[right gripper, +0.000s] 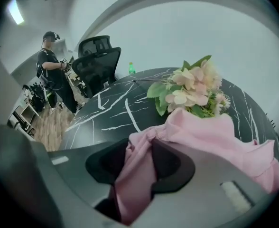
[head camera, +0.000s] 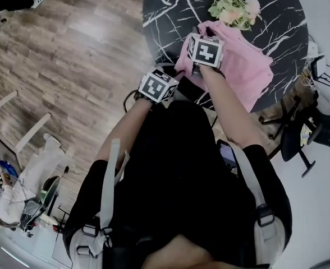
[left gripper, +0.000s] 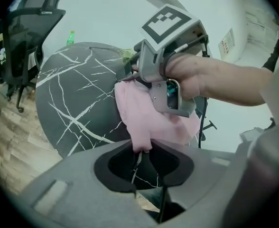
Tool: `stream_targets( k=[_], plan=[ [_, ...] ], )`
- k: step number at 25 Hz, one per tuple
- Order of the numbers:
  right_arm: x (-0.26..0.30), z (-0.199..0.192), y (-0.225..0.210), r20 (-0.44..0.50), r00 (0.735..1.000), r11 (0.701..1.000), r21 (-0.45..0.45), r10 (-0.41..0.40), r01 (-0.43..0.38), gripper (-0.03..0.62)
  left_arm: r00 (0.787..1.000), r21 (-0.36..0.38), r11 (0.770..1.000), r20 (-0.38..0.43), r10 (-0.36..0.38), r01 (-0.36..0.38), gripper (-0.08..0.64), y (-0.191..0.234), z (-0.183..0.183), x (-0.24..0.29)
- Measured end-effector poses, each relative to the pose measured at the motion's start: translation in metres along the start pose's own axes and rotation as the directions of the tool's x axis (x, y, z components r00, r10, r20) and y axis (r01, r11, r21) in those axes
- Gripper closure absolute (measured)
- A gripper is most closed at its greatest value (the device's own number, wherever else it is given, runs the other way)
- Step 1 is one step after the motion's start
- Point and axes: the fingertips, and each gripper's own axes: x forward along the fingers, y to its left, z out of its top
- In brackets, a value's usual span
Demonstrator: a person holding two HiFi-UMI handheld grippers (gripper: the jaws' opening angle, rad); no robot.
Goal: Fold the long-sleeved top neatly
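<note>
The pink long-sleeved top (head camera: 244, 66) lies bunched on the near right part of a round black marble table (head camera: 170, 4). My left gripper (left gripper: 141, 149) is shut on a narrow hanging corner of the top (left gripper: 144, 122) at the table's near edge. My right gripper (right gripper: 138, 151) is shut on a thick gathered fold of the top (right gripper: 210, 137), with the cloth running down between its jaws. In the left gripper view the right gripper (left gripper: 131, 78) sits just above and beyond, holding the same cloth up. In the head view both marker cubes (head camera: 158, 86) stand close together over the top's left edge.
A bunch of pale flowers (head camera: 232, 7) lies on the table just behind the top. Black office chairs (head camera: 308, 133) stand at the right and beyond the table (right gripper: 97, 61). A green bottle (right gripper: 131, 68) stands at the far rim. A person (right gripper: 51, 61) stands far off.
</note>
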Motion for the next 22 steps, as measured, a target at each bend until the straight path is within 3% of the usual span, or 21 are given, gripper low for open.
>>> stream_targets(
  k=[5, 8, 15, 22],
  plan=[
    [-0.012, -0.001, -0.005, 0.002, 0.99, 0.989, 0.05, 0.139, -0.139, 0.536, 1.0, -0.011, 1.0, 0.028, -0.006, 0.006, 0.514, -0.005, 0.007, -0.004],
    [-0.035, 0.008, -0.005, 0.066, 0.976, 0.975, 0.068, 0.207, -0.211, 0.541, 0.998, 0.021, 0.999, 0.064, -0.029, 0.028, 0.52, -0.021, 0.015, -0.016],
    [-0.093, 0.022, -0.014, 0.216, 0.942, 0.959, 0.066, 0.255, -0.275, 0.541, 0.989, 0.18, 0.979, 0.099, -0.111, 0.092, 0.52, -0.067, 0.024, -0.038],
    [-0.133, 0.013, -0.063, 0.296, 0.91, 0.938, 0.101, 0.29, -0.332, 0.541, 0.982, 0.271, 0.952, 0.082, -0.169, 0.141, 0.52, -0.117, 0.034, -0.028]
  ],
)
